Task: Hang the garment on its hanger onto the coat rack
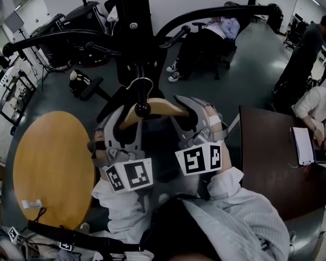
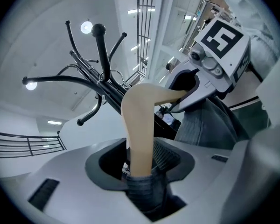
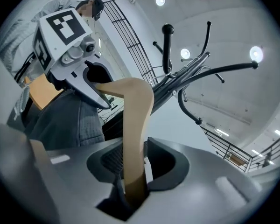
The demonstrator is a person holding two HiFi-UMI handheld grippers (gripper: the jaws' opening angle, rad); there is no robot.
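Apparently the hanging itself is all but done, and the release is the step in hand. At the middle of the head view the wooden hanger [image 1: 162,107] is sitting just below the black coat rack [image 1: 131,31]. Its wire hook [image 1: 143,82] is looping over a rack arm whose knobbed end [image 1: 142,110] is pointing toward the camera (whether the hook is fully seated cannot be told from here). The grey garment [image 2: 205,122] is draping from the hanger, at the right of the left gripper view.

The left tool [image 1: 121,123] is standing spread around the hanger's left shoulder, with a dark gap showing beside the wood in its own view, so it is not pinching. The right tool [image 1: 193,116] is likewise surrounding the right shoulder. Its ribbed pad is lying against the wood on one side, while a pale sliver is showing on the other, so it seems to be loose rather than clamping.

Judging from this, the next move is calling for both tools to be drawn off the shoulders evenly, without dragging the fabric or tipping the hanger off its arm.
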